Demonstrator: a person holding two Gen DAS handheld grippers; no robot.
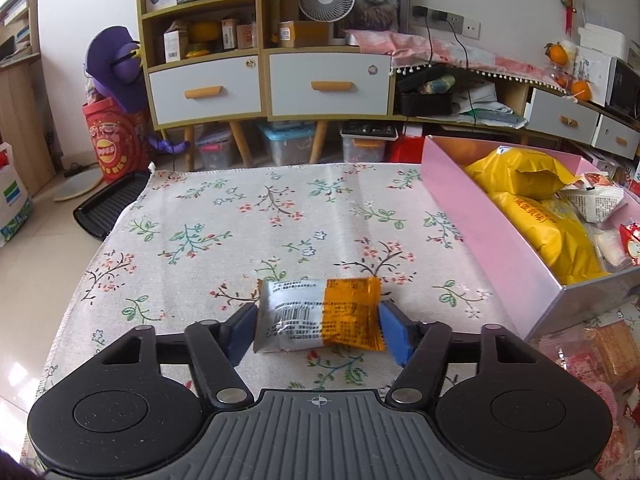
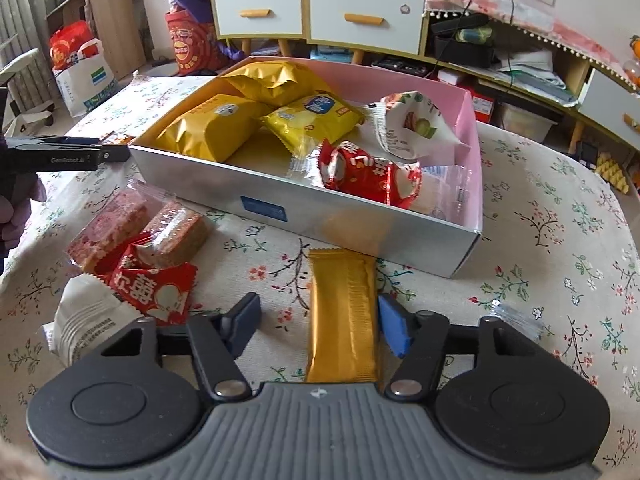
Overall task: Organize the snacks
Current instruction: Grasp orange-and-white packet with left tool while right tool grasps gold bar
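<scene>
Our left gripper [image 1: 318,330] held a small orange-and-silver snack packet [image 1: 318,314] crosswise between its blue pads [image 1: 394,334], the silver end with the barcode against the left pad and the orange end against the right one, so the fingers were closed on it from both sides. The packet sat low over the floral tablecloth [image 1: 240,224], and we could not tell whether its underside touched the cloth. To the right of it in that view stood the pink box [image 1: 480,232], well apart from the packet, with yellow bags [image 1: 532,184] lying inside. Our right gripper [image 2: 318,330] had its fingers spread wide around a long gold wafer bar [image 2: 343,316] that lay flat on the cloth, pointing away from us toward the box's silver front wall [image 2: 360,220]. The bar's right edge sat just beside, perhaps touching, the right blue pad [image 2: 394,334], while a clear gap separated its left edge from the left pad [image 2: 246,320]. The far end of the bar lay near the foot of the box. Inside the box we saw yellow bags, a red packet [image 2: 368,174] and a white pouch [image 2: 412,124]. To the left of the right gripper lay a loose cluster: a red sweet wrapper [image 2: 156,286], clear-wrapped bars [image 2: 140,224] and a white packet [image 2: 84,320].
</scene>
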